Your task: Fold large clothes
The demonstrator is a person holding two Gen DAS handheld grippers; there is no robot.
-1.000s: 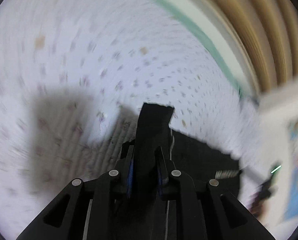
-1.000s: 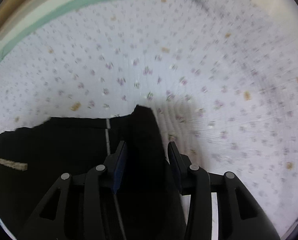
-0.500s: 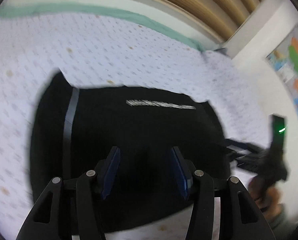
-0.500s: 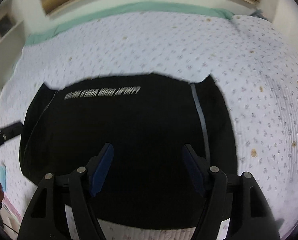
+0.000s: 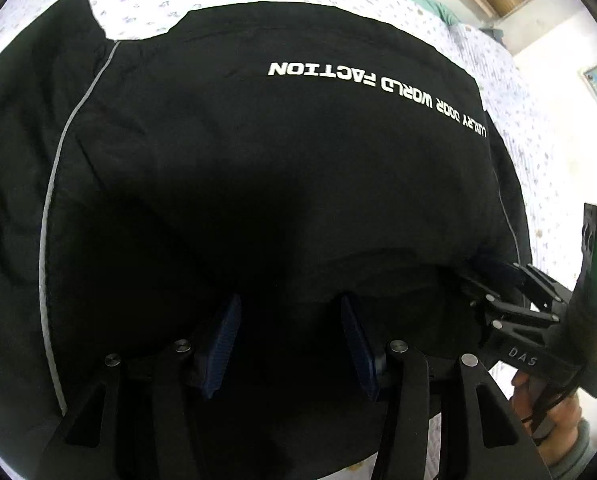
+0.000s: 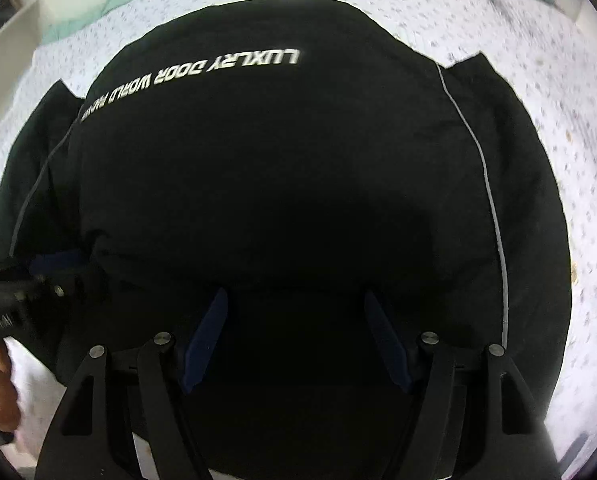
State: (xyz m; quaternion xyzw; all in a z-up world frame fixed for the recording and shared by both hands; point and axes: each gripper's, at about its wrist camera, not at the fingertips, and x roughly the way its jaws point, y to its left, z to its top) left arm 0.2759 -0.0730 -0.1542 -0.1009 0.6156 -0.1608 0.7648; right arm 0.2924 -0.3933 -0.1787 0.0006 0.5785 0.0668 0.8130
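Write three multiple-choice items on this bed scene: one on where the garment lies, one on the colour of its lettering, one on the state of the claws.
1. Where does the black garment lie?
A. On the floral bedspread
B. On a hanger
C. In a basket

2. What colour is the lettering printed on it?
A. Red
B. White
C. Yellow

3. How do the left claw and the right claw stand?
A. Both clamped on a sleeve
B. One shut, one out of view
C. Both open above the cloth

Answers:
1 A: the patterned bedspread shows around the garment's edges in both views.
2 B: the line of text reads white against the black cloth.
3 C: each pair of blue pads stands apart, with nothing pinched between them.
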